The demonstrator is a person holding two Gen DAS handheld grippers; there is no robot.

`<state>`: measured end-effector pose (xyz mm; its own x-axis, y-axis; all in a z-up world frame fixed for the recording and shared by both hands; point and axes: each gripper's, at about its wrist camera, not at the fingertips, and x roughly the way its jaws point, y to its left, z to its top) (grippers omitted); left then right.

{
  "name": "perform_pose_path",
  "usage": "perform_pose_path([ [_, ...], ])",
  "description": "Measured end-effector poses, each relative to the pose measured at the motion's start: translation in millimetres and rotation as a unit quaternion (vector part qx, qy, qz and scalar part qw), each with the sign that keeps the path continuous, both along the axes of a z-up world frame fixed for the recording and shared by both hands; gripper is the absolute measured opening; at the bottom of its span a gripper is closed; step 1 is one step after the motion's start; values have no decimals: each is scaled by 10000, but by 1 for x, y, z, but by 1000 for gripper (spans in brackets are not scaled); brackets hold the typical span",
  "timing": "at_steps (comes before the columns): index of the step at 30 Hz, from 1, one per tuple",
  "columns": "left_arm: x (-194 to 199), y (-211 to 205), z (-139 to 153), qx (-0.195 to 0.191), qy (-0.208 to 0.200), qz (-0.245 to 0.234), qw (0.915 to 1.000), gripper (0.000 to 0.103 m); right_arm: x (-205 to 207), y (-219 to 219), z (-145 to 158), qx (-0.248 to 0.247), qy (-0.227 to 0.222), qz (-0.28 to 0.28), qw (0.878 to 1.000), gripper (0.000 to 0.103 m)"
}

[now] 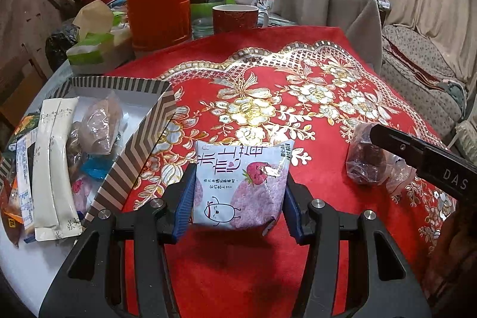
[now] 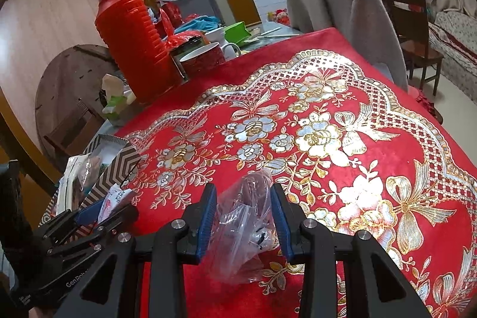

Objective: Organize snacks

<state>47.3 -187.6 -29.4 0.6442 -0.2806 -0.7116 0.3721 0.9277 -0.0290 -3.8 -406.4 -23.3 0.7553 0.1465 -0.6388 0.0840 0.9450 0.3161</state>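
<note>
My left gripper (image 1: 239, 184) is shut on a white and pink strawberry snack packet (image 1: 241, 189), its blue pads pressing both side edges just above the red cloth. To its left stands a chevron-striped box (image 1: 143, 145) with several wrapped snacks inside. My right gripper (image 2: 245, 213) is shut on a clear-wrapped brown snack (image 2: 253, 187), the crumpled plastic bunched between its blue pads. In the left wrist view the right gripper (image 1: 376, 139) comes in from the right with that clear-wrapped snack (image 1: 365, 163). In the right wrist view the left gripper (image 2: 110, 206) and its packet (image 2: 114, 197) sit beside the box (image 2: 119, 166).
A red embroidered tablecloth (image 1: 298, 64) covers the table. At its far left stand a red ribbed thermos (image 2: 131, 49), a red mug (image 1: 235, 18) and a green tissue box (image 1: 89, 49). A chair draped with a grey blanket (image 1: 328, 5) is behind the table, a sofa (image 1: 417, 70) to the right.
</note>
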Motion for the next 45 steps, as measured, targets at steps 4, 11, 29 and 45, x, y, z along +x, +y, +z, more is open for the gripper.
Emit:
perform_pose_path([
  [4,0,0,0,-9,-15,9,10000,52,-2,1,1,-27,-27,-6,10000,36],
  [11,-2,1,1,-66,-62,23,10000,52,-5,12,8,-335,-198,57,9992,28],
  [29,-6,11,4,-248,1,-7,9997,52,-8,46,4,-544,-45,351,9979,16],
  [45,-3,12,1,-228,55,2,9997,52,11,63,-2,-1628,497,885,9814,61],
])
